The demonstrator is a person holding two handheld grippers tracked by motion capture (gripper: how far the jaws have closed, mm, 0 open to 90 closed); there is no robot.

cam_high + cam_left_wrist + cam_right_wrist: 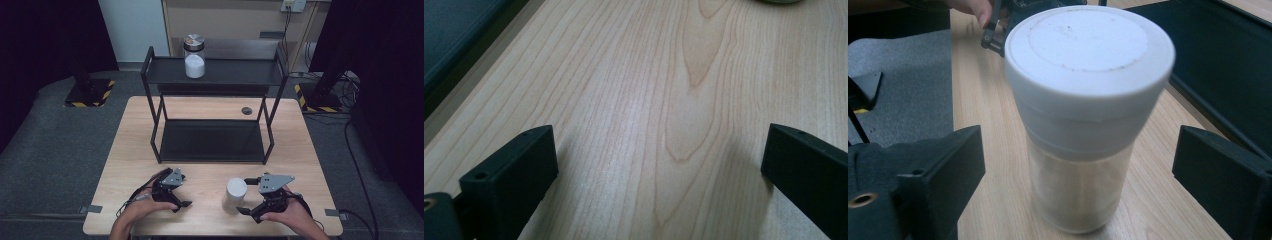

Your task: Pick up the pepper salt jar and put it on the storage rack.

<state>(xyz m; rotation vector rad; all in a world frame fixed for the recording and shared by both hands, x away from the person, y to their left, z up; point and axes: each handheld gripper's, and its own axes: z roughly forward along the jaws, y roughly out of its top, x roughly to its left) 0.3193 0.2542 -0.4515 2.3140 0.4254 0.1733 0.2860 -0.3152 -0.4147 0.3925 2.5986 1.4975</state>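
White-lidded jar point(1083, 115), contents perhaps beige; black shelf point(212, 72); pale wood-grain table point(649, 100).

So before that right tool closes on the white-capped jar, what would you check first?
1. Jar stands upright on the table: ok.
2. Right tool open, a jaw on each side of the jar: ok.
3. Jaws not yet pressing the jar: ok, gaps show on both sides.
4. Cap seated on the jar: ok.
5. Left tool open and holding nothing: ok.
6. Free spot on the shelf beside the other jar: ok.
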